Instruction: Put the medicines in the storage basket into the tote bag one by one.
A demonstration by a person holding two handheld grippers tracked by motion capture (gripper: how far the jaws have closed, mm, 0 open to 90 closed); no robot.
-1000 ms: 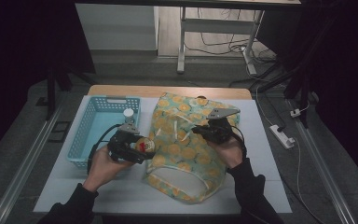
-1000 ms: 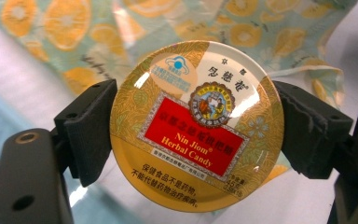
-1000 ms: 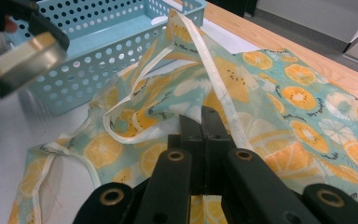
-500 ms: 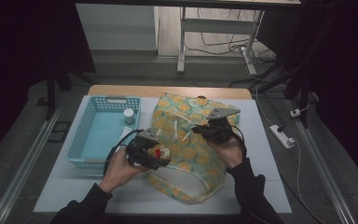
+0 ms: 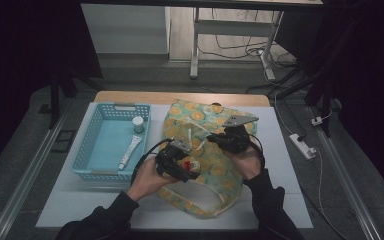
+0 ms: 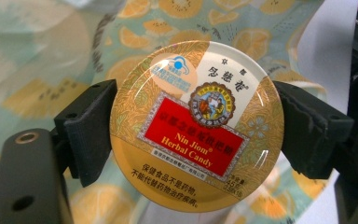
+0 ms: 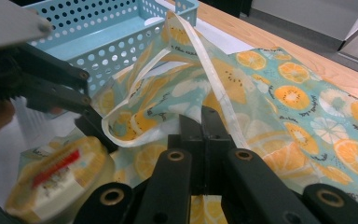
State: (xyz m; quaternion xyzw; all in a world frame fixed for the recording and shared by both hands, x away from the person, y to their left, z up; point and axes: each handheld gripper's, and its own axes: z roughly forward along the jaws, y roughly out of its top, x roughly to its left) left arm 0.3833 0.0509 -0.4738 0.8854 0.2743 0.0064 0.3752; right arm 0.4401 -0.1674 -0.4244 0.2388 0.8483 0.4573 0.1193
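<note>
Gold and red, that round candy tin [image 6: 196, 126] sits clamped edge to edge in the left tongs [image 6: 193, 135], lid facing the left gripper view, the black pads pressing its rim on both sides. From above, the left tongs [image 5: 182, 162] hold the tin over the near left part of the fruit-print cloth bag [image 5: 215, 145]. Over to the right tongs [image 7: 204, 135]: jaws pinched tight together on a fold of the bag's fabric, close to its pale strap [image 7: 200, 56], which loops up between the two grippers. In the high view the right tongs [image 5: 226, 140] sit on the bag's middle, near the left ones. Left of the bag stands a light blue basket [image 5: 87, 150] with a white tube [image 5: 129, 151] and a small capped jar [image 5: 138, 123] inside. Everything rests on the white surface [image 5: 280, 165].
</note>
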